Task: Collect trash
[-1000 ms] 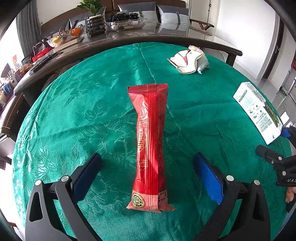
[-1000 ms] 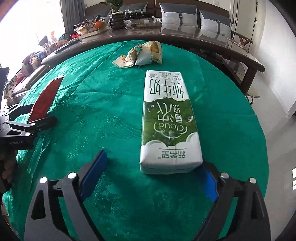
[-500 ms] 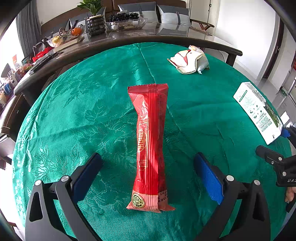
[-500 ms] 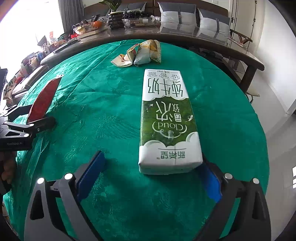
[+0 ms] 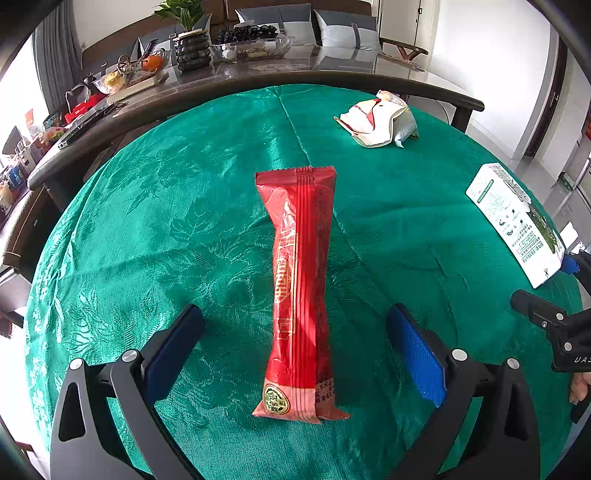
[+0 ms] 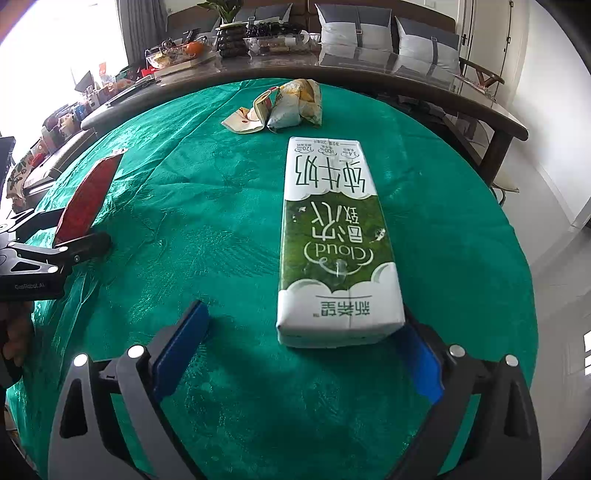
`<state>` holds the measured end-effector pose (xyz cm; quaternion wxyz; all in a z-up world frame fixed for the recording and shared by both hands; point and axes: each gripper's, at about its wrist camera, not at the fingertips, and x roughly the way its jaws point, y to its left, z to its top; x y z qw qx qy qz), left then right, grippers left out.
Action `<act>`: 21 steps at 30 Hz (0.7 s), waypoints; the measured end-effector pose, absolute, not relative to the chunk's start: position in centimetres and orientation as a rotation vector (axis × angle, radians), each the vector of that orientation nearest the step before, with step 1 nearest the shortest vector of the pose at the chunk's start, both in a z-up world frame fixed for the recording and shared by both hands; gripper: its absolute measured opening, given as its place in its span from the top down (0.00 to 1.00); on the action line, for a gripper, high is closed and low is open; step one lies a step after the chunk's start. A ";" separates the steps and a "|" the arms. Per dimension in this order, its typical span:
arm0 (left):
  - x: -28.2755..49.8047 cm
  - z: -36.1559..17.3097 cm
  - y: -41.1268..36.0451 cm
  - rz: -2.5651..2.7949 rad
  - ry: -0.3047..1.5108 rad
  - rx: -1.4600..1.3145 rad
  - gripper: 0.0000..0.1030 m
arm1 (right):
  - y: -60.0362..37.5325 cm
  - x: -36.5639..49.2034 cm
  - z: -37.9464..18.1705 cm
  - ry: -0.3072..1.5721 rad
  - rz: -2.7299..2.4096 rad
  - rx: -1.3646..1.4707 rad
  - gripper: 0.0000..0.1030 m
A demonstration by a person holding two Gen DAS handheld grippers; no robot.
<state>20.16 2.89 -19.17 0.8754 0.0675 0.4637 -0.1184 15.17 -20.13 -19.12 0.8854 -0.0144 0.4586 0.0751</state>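
Left gripper (image 5: 295, 332) wide open astride red wrapper (image 5: 301, 288); right gripper (image 6: 299, 343) wide open (empty), pad touching milk carton (image 6: 334, 240)

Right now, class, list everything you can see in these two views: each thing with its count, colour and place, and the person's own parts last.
Wrapper: one, red, flat on the cloth between the left fingers.
Carton: one, white and green, lying flat, near end by the right fingers.
Crumpled bags: a small heap, cream, yellow and grey, far side of the cloth.
Cloth: one, green, covering the round table.
Long table: one, dark, behind the round one, carrying bowls, a plant and clutter.
Cushions: several, grey, behind the long table.
Left gripper: one, black with blue fingers, open.
Right gripper: one, black with blue fingers, open.
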 end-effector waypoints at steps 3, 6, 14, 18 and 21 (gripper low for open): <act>20.2 -19.2 2.9 -0.248 0.968 0.141 0.04 | -20.2 15.2 -19.1 0.954 0.155 -0.031 0.09; 20.1 -19.1 3.2 -0.274 0.969 0.126 0.05 | -20.2 15.2 -19.2 0.955 0.160 -0.027 0.08; 18.5 -17.5 8.1 -0.416 0.998 0.003 0.05 | -23.3 15.7 -14.8 0.991 0.237 0.070 0.08; 18.9 -16.3 6.3 -0.434 0.997 0.025 0.05 | -22.8 19.0 -14.0 1.121 0.270 0.025 0.09; 20.0 -15.9 3.9 -0.397 1.006 0.124 0.05 | -21.5 21.0 -14.3 1.177 0.252 -0.057 0.09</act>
